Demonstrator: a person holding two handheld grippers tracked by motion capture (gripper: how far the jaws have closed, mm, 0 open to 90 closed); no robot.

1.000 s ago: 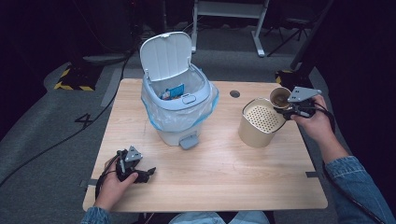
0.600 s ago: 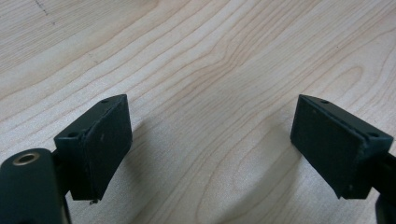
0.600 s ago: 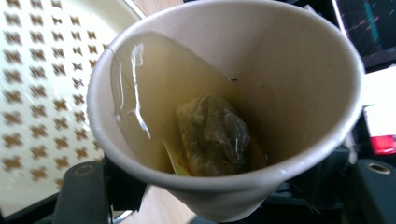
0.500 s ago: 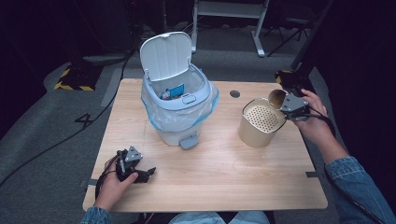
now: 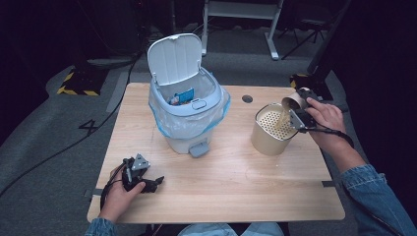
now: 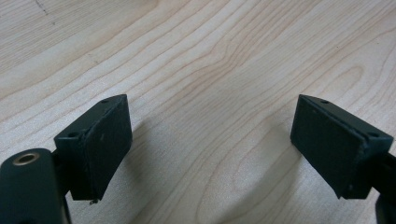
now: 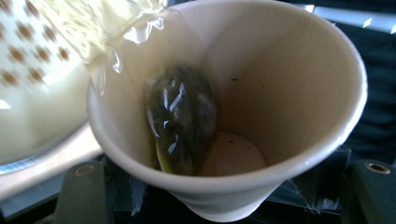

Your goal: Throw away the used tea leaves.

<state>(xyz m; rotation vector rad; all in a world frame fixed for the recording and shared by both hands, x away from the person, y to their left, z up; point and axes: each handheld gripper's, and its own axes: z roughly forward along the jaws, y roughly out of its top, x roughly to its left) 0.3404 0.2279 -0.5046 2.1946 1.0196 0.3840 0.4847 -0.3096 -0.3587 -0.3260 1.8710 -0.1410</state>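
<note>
The right hand-held gripper (image 5: 297,109) grips a paper cup (image 5: 294,101), tipped over the perforated metal canister (image 5: 271,130) at the bench's (image 5: 231,182) right; pale liquid pours out, a tea bag (image 7: 180,119) clinging inside. The left hand-held gripper (image 5: 147,183), near left, rests wide open, holding nothing.

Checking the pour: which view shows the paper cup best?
Right gripper view: the paper cup is close up, tipped, with a dark wet clump inside and liquid running over its rim toward the perforated strainer. The high view shows the cup small, tilted over the strainer. The left gripper view shows bare table.
</note>
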